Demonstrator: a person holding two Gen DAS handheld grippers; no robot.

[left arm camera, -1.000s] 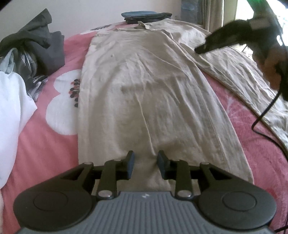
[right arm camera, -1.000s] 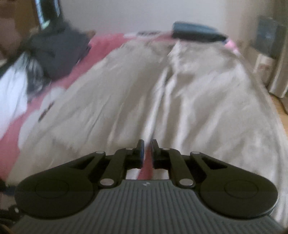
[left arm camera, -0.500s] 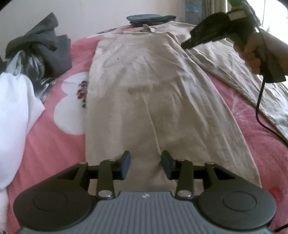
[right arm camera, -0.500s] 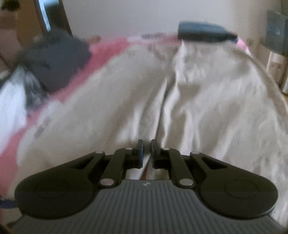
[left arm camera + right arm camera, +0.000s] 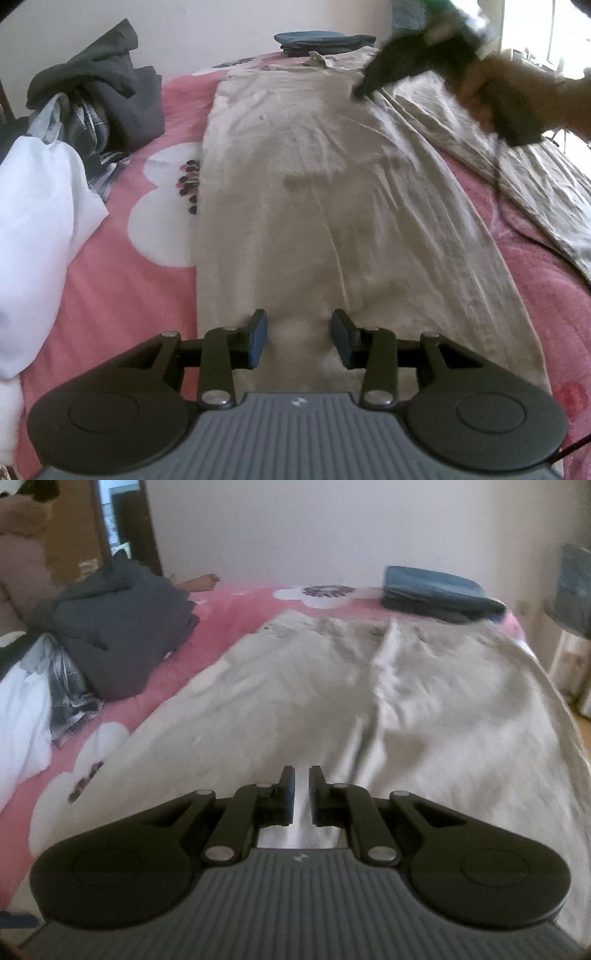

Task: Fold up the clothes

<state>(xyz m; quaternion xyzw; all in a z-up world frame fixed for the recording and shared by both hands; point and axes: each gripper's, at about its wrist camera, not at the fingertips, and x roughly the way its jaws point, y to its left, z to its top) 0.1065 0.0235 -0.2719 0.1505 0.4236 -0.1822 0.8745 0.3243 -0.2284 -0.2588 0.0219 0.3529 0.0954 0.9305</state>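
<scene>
A: Nearest item?
B: Left gripper (image 5: 298, 339), fingers parted, nothing pinched between them; hem of beige trousers (image 5: 332, 206) lying just beneath and ahead of the pads. Wider apart than a second ago.

A: Orientation of trousers?
B: Laid flat on pink bedcover (image 5: 110, 295). Long axis running away from the left camera, hem near, waistband far. Second leg splayed off to the right.

A: Right gripper?
B: Right gripper (image 5: 298, 794), fingers drawn almost together, only a slim gap, no cloth caught in it. Hovering above the trousers (image 5: 424, 709) at the split between the two legs, waistband ahead. In the left view, right gripper (image 5: 364, 90) blurred, tip close to the cloth near the waistband; contact impossible to judge. Farther up the trousers than a second ago, when hanging out over the second leg.

A: Surroundings, outward?
B: White cloth (image 5: 33, 221) at left edge. Past that, heap of dark grey clothes (image 5: 107, 92). At far end, folded dark blue stack (image 5: 439, 594), just beyond the waistband.
</scene>
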